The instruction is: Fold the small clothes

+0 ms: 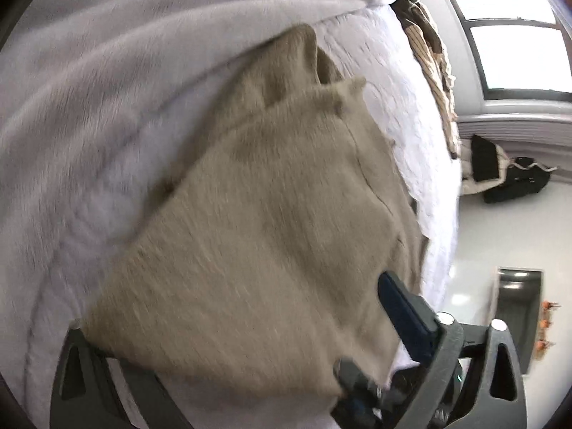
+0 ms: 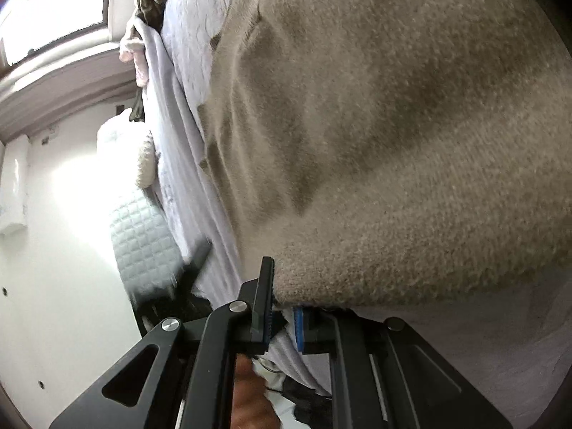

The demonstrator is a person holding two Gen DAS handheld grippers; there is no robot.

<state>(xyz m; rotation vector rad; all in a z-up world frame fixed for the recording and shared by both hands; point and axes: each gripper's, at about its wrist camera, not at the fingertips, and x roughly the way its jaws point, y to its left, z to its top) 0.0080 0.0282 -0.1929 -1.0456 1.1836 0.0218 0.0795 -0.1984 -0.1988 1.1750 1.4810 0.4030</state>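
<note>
right hand-held gripper [image 2: 282, 316] pinches beige garment [image 2: 393, 143] | left hand-held gripper [image 1: 228, 325] agape, garment draped between

My right gripper [image 2: 282, 316] is clamped on the near hem of the beige knit [image 2: 393, 125], which fills 12 to 4 o'clock. Lilac blanket [image 2: 178, 164] runs under it; quilted cushion [image 2: 139, 236] at 9, window [image 2: 53, 3] at 10.

no readable text (frames blurred), no labels
</note>
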